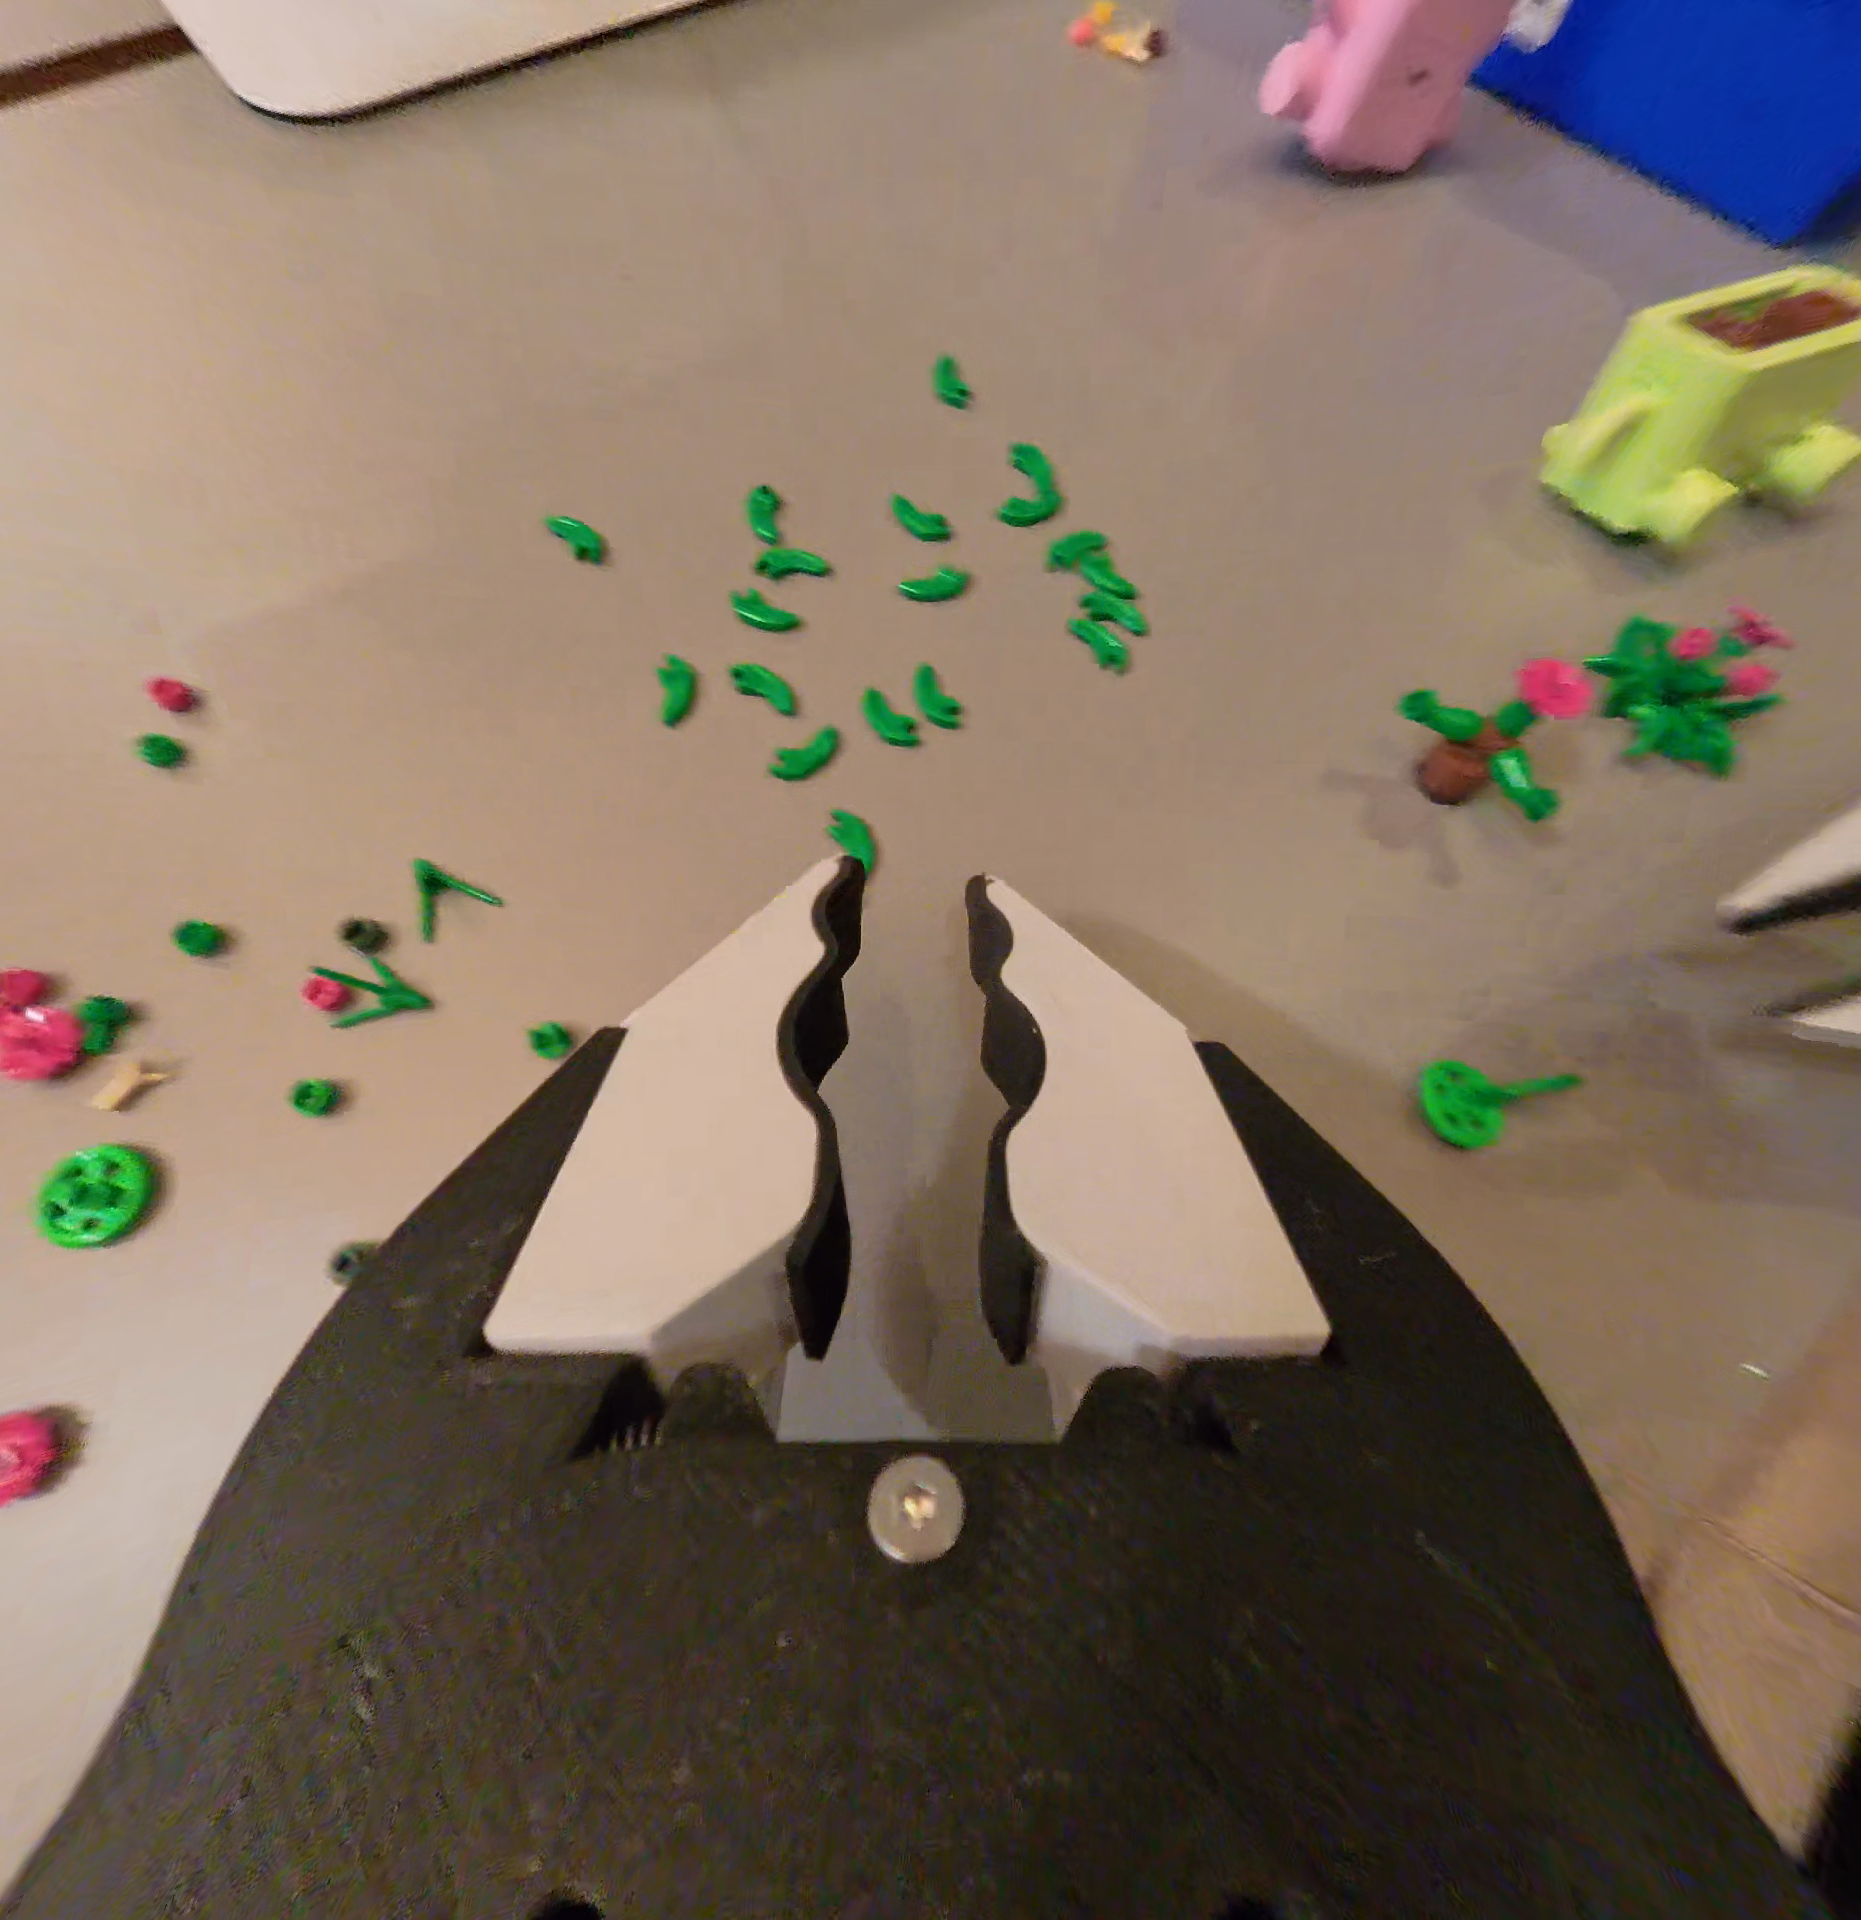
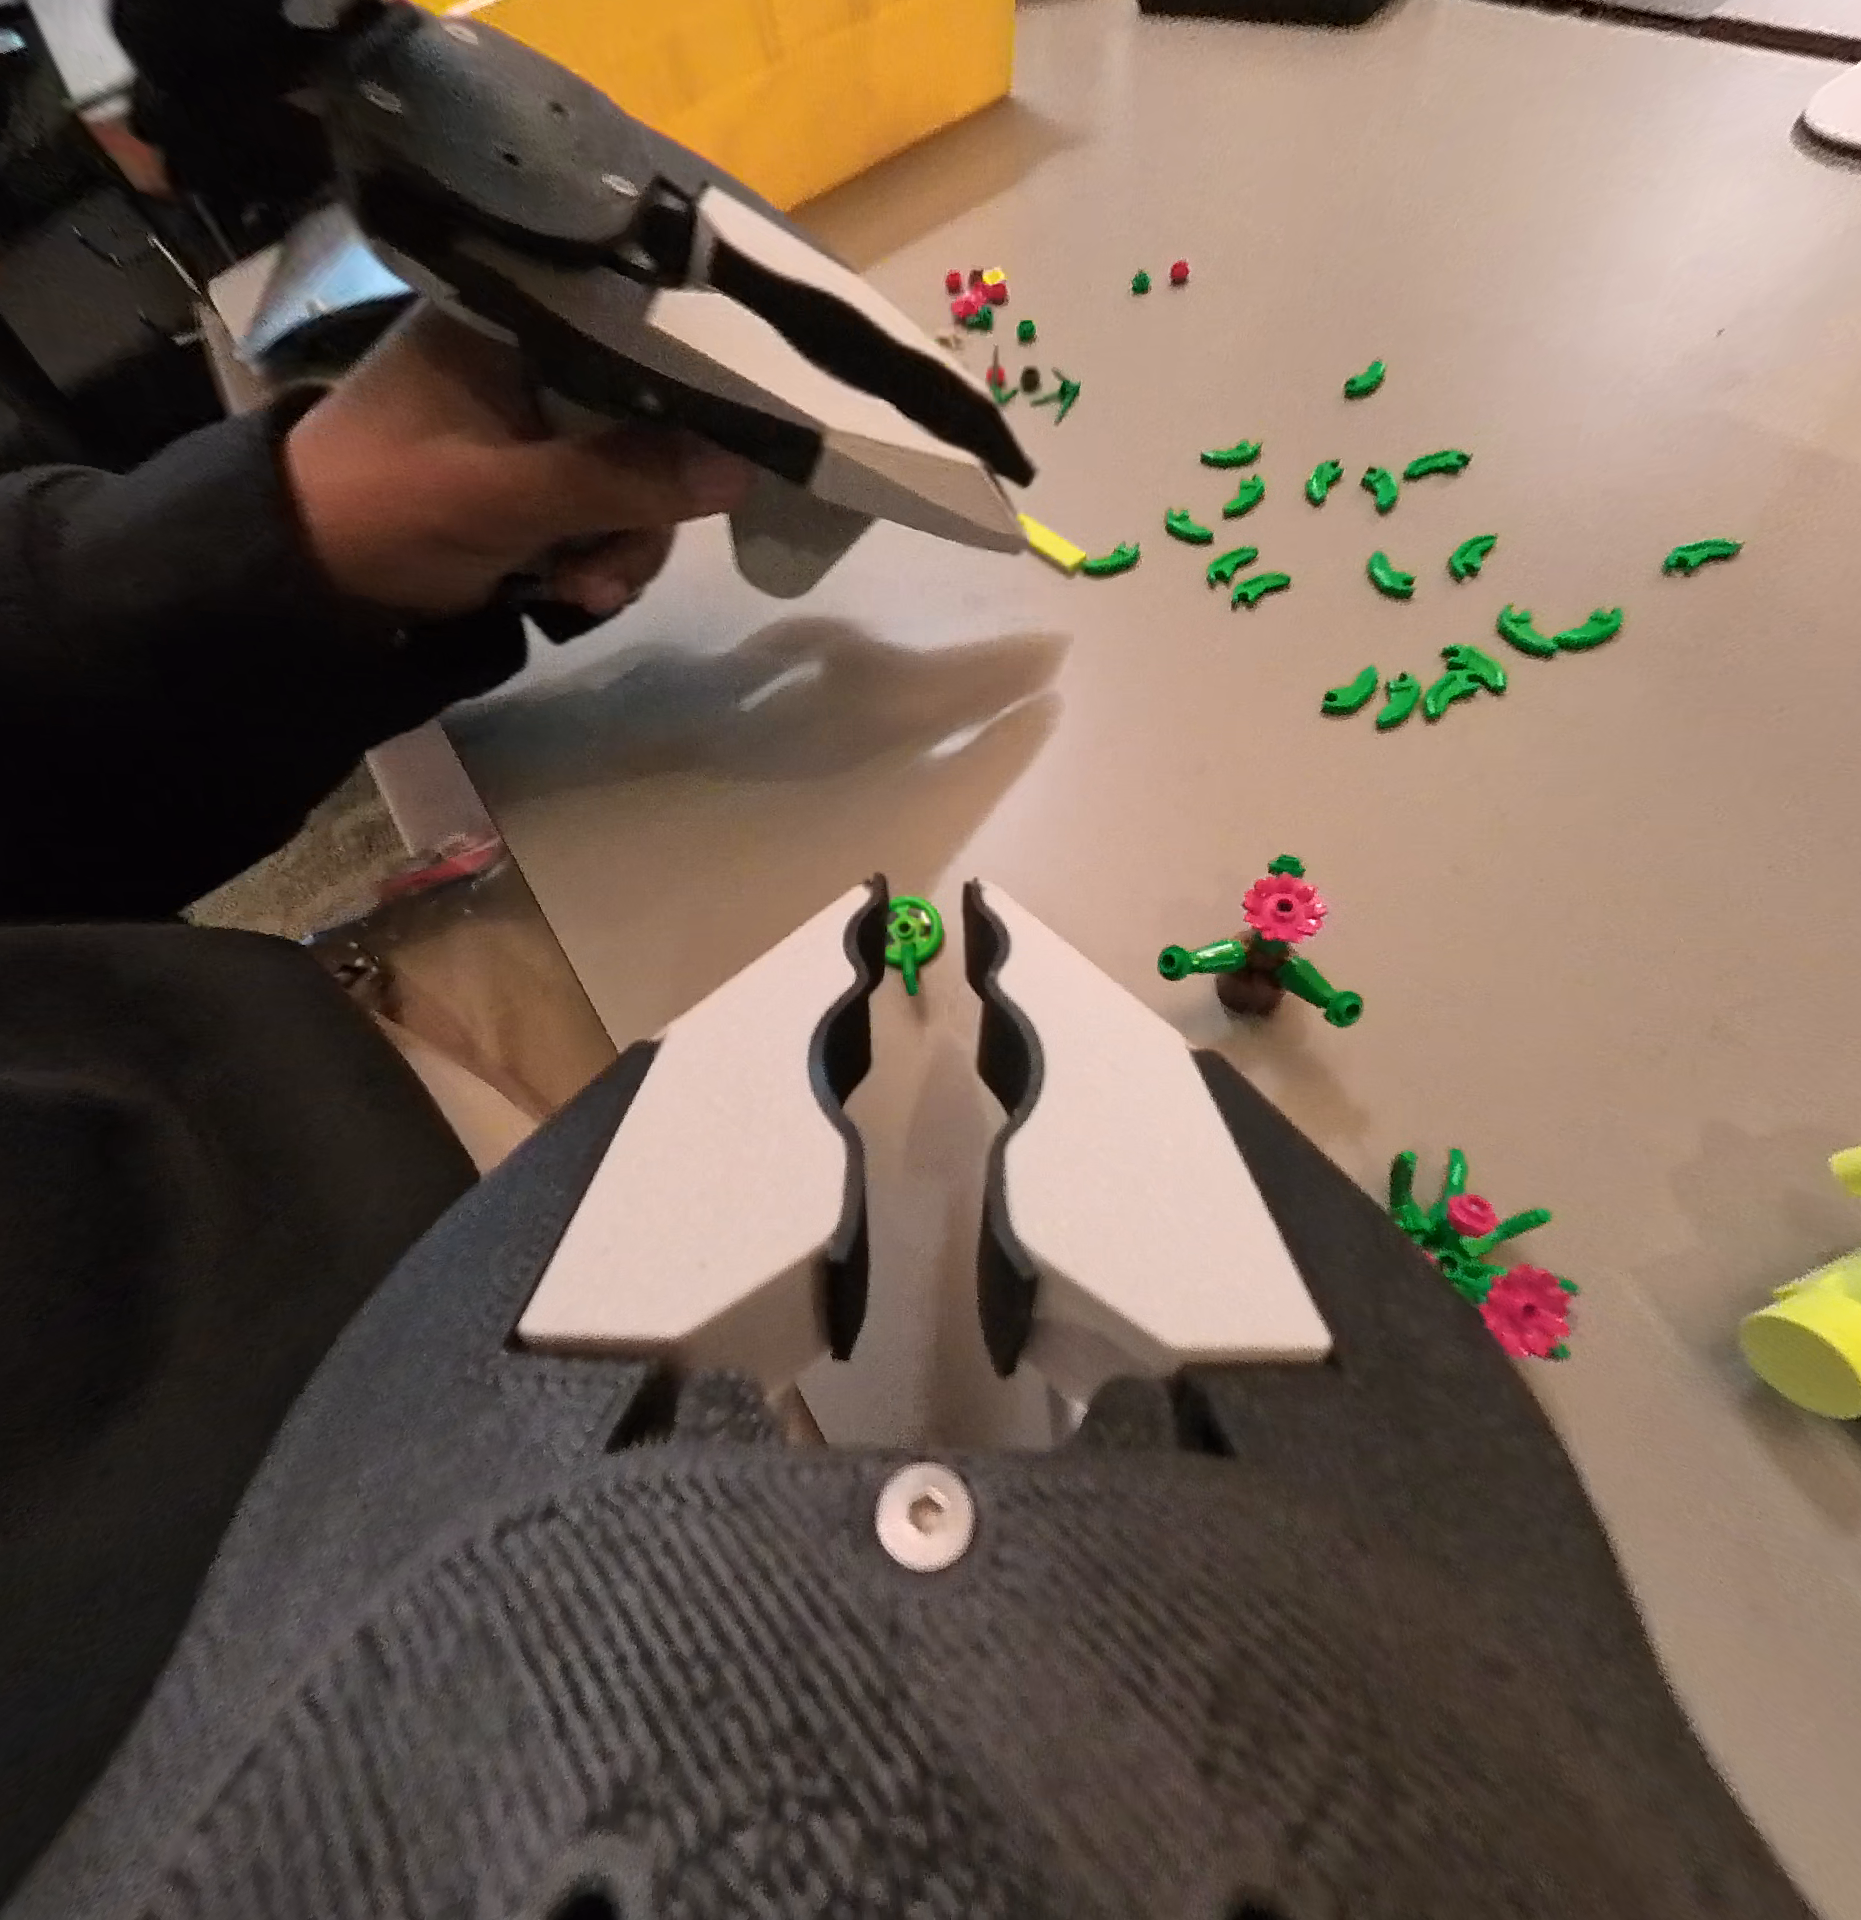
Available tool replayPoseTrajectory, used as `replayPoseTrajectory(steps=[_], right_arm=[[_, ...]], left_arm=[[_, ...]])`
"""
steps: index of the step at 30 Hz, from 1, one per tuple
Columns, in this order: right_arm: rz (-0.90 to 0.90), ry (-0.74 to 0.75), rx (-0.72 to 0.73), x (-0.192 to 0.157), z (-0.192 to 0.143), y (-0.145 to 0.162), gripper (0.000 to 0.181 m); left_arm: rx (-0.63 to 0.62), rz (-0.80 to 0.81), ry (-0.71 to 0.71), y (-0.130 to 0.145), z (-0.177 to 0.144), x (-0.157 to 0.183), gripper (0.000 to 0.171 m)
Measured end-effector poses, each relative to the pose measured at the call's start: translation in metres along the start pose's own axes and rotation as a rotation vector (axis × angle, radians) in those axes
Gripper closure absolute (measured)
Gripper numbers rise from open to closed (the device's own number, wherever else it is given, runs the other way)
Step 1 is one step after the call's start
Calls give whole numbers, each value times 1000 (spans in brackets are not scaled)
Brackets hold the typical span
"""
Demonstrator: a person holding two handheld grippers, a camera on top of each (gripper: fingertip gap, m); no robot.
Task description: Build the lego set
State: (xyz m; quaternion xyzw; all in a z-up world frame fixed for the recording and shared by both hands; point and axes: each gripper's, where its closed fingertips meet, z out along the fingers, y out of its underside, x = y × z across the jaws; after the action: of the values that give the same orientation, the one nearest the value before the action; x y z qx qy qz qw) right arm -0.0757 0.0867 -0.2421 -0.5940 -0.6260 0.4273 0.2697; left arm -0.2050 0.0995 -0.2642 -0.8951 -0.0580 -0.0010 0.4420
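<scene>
Both empty: left gripper [image 1: 913, 883] parted near a green leaf [image 1: 853, 837] at 11 o'clock; right gripper [image 2: 915, 902], parted, should straddle the green wheel piece [image 2: 913, 932] squarely.

Roughly 21 green leaf pieces [image 1: 765, 610], 2 ringed stems [image 1: 1463, 1103], 2 pots [image 1: 1726, 400].

Your lime pot [image 2: 1830, 1340] is cut off at the right edge of the right wrist view; the pink figure [image 1: 1373, 73] and blue box [image 1: 1715, 114] run off the top right of the left wrist view, blurred; the tiny pieces [image 2: 976, 293] at upper centre are too small to identify.
</scene>
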Motion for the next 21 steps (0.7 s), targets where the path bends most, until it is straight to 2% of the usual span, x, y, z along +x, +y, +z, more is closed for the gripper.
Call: replayPoseTrajectory(steps=[4, 11, 16, 21], right_arm=[[-1, 2, 24, -2, -3, -2, 169], [14, 42, 63, 9, -17, 1, 170], [66, 29, 96, 16, -22, 0, 170], [59, -42, 90, -9, -21, 4, 170]], left_arm=[[-63, 62, -36, -3, 21, -7, 153], [-152, 35, -60, 11, 35, -14, 156], [-140, 34, -36, 10, 34, -11, 171], [-49, 55, -6, -3, 21, 4, 171]])
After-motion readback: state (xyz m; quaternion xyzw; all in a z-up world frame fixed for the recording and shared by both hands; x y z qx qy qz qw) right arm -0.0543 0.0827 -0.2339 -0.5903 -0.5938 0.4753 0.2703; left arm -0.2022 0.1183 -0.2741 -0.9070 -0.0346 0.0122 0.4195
